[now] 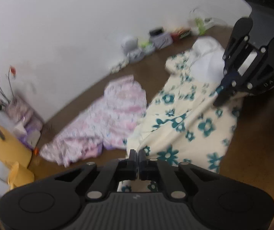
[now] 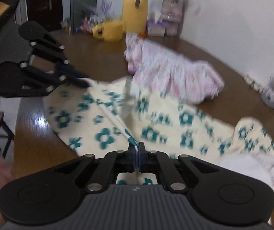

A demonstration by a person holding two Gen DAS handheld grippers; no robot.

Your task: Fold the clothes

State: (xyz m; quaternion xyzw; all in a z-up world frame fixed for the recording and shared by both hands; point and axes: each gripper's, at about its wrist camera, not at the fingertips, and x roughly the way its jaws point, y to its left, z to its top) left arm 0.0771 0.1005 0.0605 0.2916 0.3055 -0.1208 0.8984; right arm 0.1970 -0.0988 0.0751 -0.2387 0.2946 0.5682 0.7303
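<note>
Both grippers pinch the floral garment's hem, lifting it for a fold.
Left gripper (image 1: 137,154) and right gripper (image 2: 136,146), each clamped on cream floral garment (image 1: 184,126), centre of brown tabletop (image 2: 98,61); pink garment (image 1: 106,118) beside, toward wall edge, likely awaiting its turn.

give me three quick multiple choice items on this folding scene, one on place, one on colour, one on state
1. Where does the crumpled pink-and-white garment lie?
A. on the brown wooden table
B. on a chair
C. in a basket

2. What colour are the flowers on the cream cloth?
A. red
B. teal
C. black

3. How is the right gripper?
A. wide open
B. shut on the cream cloth
C. holding a jug

Key: 1 A, it rests on the tabletop; 2 B, teal blooms show; 3 B, fabric is pinched between its pads.
</note>
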